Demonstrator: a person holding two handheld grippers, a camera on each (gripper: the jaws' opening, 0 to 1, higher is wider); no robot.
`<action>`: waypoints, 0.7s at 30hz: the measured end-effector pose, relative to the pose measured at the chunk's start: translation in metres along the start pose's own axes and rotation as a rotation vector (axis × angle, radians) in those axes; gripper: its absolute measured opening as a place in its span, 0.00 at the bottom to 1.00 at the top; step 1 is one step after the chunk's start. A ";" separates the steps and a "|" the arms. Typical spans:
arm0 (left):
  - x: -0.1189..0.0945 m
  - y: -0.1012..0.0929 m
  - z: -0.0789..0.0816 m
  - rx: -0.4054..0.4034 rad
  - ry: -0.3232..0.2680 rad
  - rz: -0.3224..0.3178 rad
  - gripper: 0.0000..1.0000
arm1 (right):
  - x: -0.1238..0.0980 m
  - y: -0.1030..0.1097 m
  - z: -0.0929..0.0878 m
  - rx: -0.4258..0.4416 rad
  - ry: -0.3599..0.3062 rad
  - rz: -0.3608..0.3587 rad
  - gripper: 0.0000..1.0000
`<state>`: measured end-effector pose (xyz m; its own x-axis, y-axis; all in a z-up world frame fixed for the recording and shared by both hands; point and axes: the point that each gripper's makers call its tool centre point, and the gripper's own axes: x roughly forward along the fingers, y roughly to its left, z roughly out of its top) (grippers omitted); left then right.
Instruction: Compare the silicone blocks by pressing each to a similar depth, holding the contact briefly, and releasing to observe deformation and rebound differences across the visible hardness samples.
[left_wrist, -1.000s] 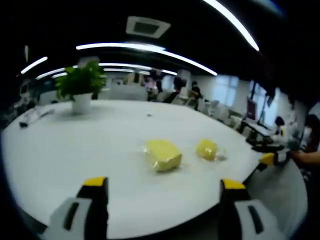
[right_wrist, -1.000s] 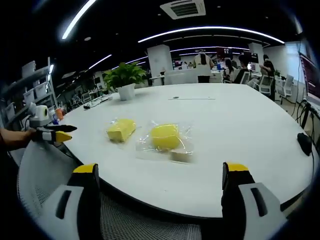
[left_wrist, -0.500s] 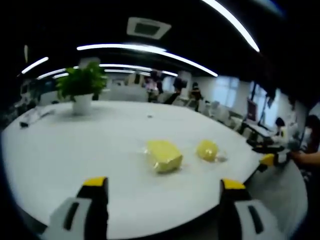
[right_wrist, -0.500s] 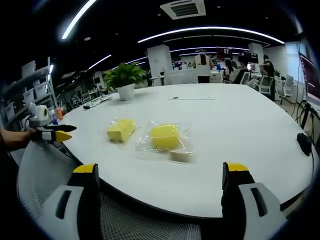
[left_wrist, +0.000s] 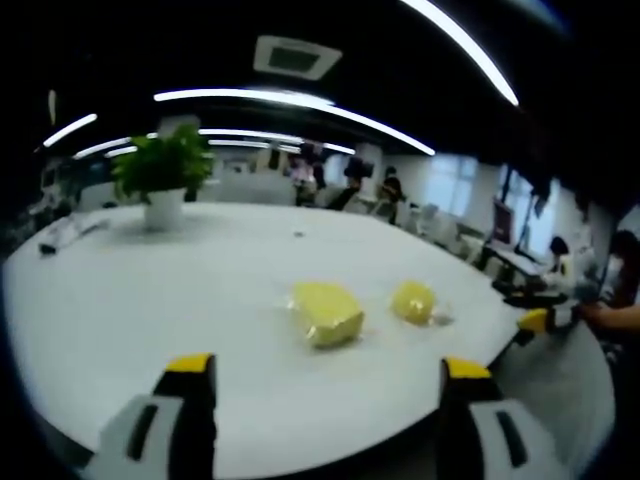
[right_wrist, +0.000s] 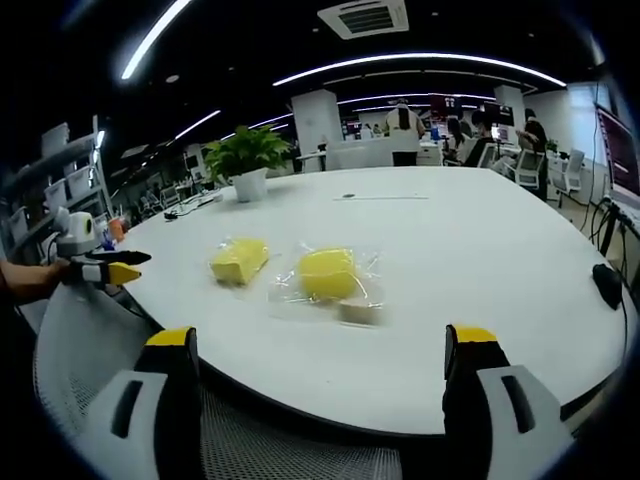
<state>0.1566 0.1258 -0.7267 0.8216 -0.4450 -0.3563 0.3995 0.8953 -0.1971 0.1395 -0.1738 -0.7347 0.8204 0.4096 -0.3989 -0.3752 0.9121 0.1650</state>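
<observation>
Where white table (right_wrist: 480, 260) spans office, potted plant (right_wrist: 247, 160) stands.

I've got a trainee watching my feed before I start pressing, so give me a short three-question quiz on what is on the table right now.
1. True or false: the left tool is already pressing a yellow silicone block.
2. In the right gripper view, which item sits nearest the right tool?
A. the potted plant
B. the wrapped yellow block
C. the black object at the table edge
3. Fill in: both yellow blocks lie on a white ____.

Key:
1. False; its jaws stand open, short of the block.
2. B
3. table
</observation>
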 end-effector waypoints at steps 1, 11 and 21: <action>0.000 0.000 0.000 0.001 0.000 -0.001 0.94 | 0.000 0.000 0.000 0.001 0.001 0.000 0.96; 0.001 -0.002 -0.001 0.001 0.006 -0.012 0.94 | 0.000 -0.001 0.000 0.004 0.001 -0.005 0.96; 0.000 -0.005 -0.002 0.007 0.016 -0.022 0.87 | 0.000 -0.002 0.001 0.009 -0.007 -0.008 0.96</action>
<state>0.1540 0.1212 -0.7272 0.8062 -0.4646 -0.3663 0.4203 0.8855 -0.1981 0.1407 -0.1759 -0.7341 0.8264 0.4026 -0.3936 -0.3650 0.9154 0.1700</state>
